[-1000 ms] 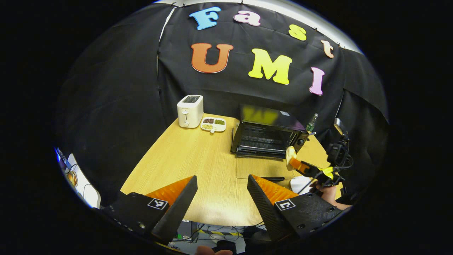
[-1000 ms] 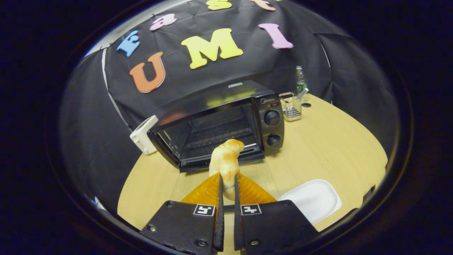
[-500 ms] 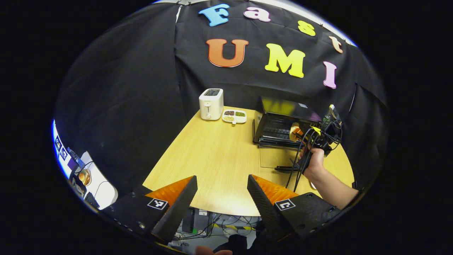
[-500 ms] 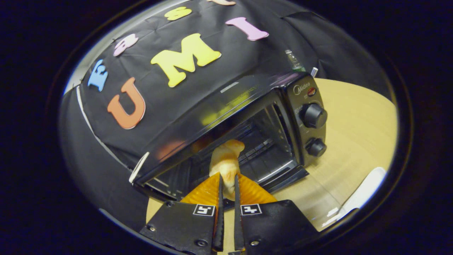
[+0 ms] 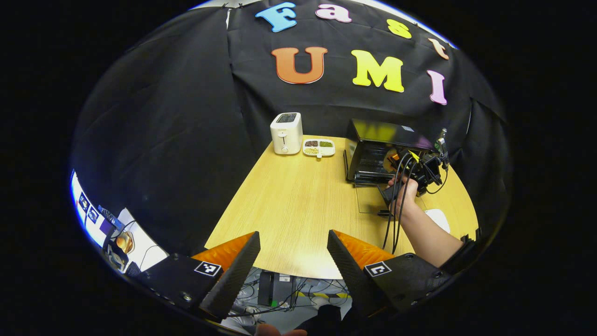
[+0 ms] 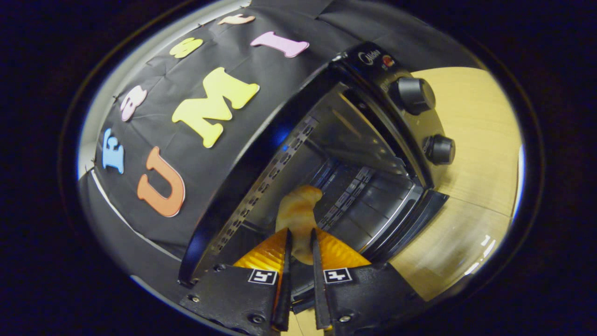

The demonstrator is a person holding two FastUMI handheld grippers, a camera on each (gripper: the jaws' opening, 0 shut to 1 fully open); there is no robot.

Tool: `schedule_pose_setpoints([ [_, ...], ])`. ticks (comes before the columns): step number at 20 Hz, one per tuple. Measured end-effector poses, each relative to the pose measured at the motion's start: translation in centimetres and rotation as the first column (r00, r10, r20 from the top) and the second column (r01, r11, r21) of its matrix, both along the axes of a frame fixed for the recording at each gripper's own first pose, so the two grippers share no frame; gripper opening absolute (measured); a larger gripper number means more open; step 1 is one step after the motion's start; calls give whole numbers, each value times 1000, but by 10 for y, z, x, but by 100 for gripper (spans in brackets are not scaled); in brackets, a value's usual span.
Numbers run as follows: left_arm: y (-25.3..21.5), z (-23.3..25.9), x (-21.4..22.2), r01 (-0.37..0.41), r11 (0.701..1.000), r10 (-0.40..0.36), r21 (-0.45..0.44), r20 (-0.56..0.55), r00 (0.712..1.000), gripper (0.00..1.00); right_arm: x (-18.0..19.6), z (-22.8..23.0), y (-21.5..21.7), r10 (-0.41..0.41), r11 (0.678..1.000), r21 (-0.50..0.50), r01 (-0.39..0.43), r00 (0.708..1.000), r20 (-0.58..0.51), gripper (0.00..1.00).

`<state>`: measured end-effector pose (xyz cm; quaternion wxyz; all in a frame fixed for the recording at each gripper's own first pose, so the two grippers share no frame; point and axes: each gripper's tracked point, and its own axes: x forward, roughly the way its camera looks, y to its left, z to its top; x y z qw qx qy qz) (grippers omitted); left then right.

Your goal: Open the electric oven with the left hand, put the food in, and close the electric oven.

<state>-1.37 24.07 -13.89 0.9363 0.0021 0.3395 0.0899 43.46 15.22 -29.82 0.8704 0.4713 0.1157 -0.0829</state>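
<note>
Right claw [image 6: 299, 242] pinches a lumpy golden pastry [image 6: 297, 217], seemingly inside the glossy oven [image 6: 373, 154] (left claw [image 5: 294, 254] spread wide)

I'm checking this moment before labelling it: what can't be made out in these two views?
- Right gripper view: whether the bread rests on the oven rack yet; the right gripper covers its lower end.
- Left gripper view: the food in the divided dish, too small.
- Left gripper view: the white plate, partly hidden by the forearm.
</note>
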Motion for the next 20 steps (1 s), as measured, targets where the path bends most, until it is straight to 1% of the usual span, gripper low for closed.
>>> schedule_pose_setpoints([
  [2, -2, 0, 1, 5, 1000, -5, -5, -2, 1000, 96, 3, 5, -2, -8, 1000, 15, 7, 1000, 26, 25],
  [3, -3, 0, 0, 9, 1000, -9, -7, 1, 1000, 95, 6, 10, 2, 11, 999, 29, -12, 999, 46, 27],
  [4, -5, 0, 2, 14, 1000, -14, -11, 5, 1000, 95, 5, 12, 8, 26, 999, 26, -27, 998, 49, 41],
  [6, -11, 1, 2, 24, 1000, -24, -20, 13, 1000, 95, 0, 10, 8, 36, 999, -37, -35, 999, 33, 71],
  [7, -14, 2, 2, 29, 999, -29, -27, 18, 999, 96, -9, 13, 8, 44, 998, -52, -42, 998, 34, 69],
  [10, -23, 4, 2, 36, 998, -34, -49, 34, 999, 95, -26, 11, 14, 67, 997, -44, -66, 998, 22, 80],
  [11, -25, 4, 1, 37, 998, -34, -56, 40, 999, 95, -33, 11, 14, 69, 997, -42, -68, 997, 17, 86],
  [13, -32, 6, -2, 38, 997, -35, -70, 52, 998, 96, -48, 14, 19, 86, 996, -36, -86, 996, 9, 86],
  [17, -51, 5, -7, 61, 992, -52, -114, 80, 995, 95, -98, 19, 27, 146, 985, -90, -148, 989, -29, 87],
  [19, -62, 3, -9, 77, 988, -65, -134, 92, 994, 96, -127, 21, 31, 193, 973, -115, -198, 980, -56, 87],
  [20, -67, 0, -9, 84, 986, -71, -143, 98, 993, 95, -141, 26, 33, 220, 962, -149, -227, 974, -63, 87],
])
